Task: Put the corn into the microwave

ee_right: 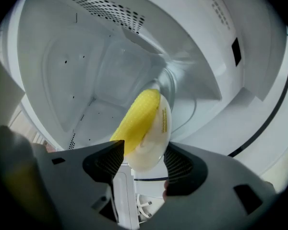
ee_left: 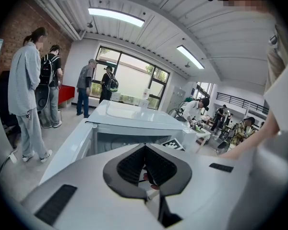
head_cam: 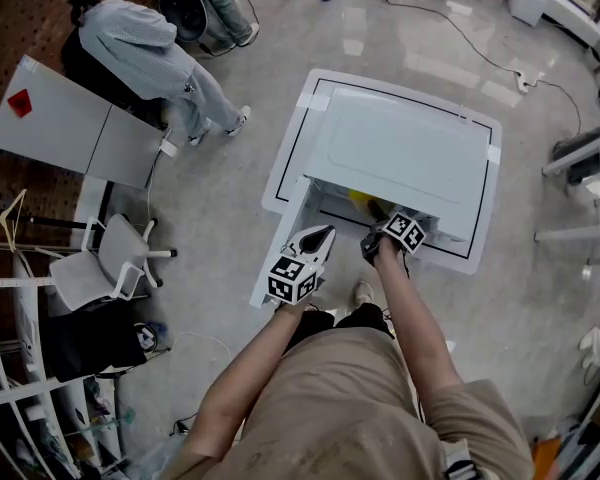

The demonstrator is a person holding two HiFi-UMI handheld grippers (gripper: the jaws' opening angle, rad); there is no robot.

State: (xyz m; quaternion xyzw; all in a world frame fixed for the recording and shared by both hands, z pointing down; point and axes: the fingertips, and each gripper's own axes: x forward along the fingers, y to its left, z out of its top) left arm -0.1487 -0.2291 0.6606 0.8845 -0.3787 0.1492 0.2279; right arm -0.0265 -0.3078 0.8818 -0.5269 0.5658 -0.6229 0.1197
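Note:
The white microwave (head_cam: 400, 148) stands in front of me with its door (head_cam: 272, 268) swung open to the left. A yellow corn cob (ee_right: 137, 116) in a clear wrapper lies inside the cavity (ee_right: 81, 71) on the glass turntable; a bit of yellow corn (head_cam: 360, 203) also shows at the opening in the head view. My right gripper (ee_right: 144, 150) reaches into the opening, open, its pads standing on either side of the cob's near end. From above the right gripper (head_cam: 375, 216) is at the cavity mouth. My left gripper (head_cam: 322, 236) hangs shut by the door, its jaws (ee_left: 145, 150) holding nothing.
A person in a grey top (head_cam: 140, 48) is at the back left, beside a grey panel (head_cam: 70, 118) and a white chair (head_cam: 115, 258). A cable (head_cam: 480, 53) runs over the floor behind the microwave. Several people (ee_left: 29, 80) stand in the room.

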